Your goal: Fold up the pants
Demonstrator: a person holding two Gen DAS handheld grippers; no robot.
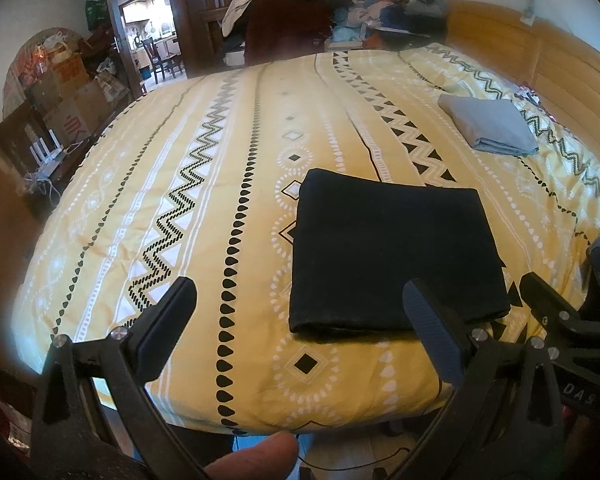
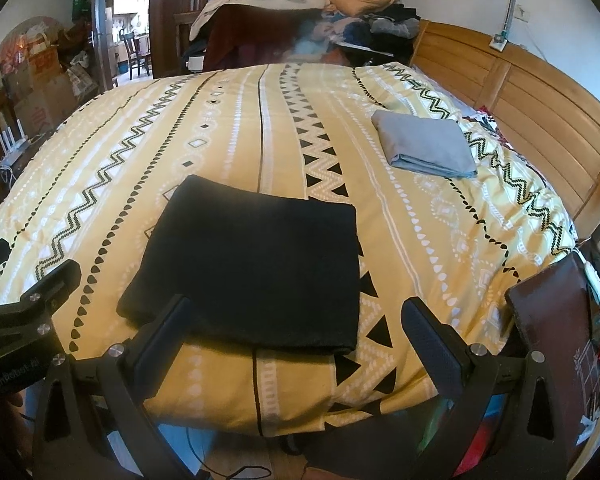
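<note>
Black pants lie folded into a flat rectangle near the front edge of the yellow patterned bedspread. My left gripper hovers open over the bed's front edge, its right finger in front of the pants' near right corner, nothing between the fingers. My right gripper is also open and holds nothing; its left finger overlaps the pants' near left corner. The right gripper's tip shows at the right edge of the left wrist view, and the left gripper's at the left of the right wrist view.
A folded grey garment rests toward the wooden headboard. A heap of clothes and pillows stands beyond the far edge. Boxes crowd the left wall. A brown board leans at the bed's right.
</note>
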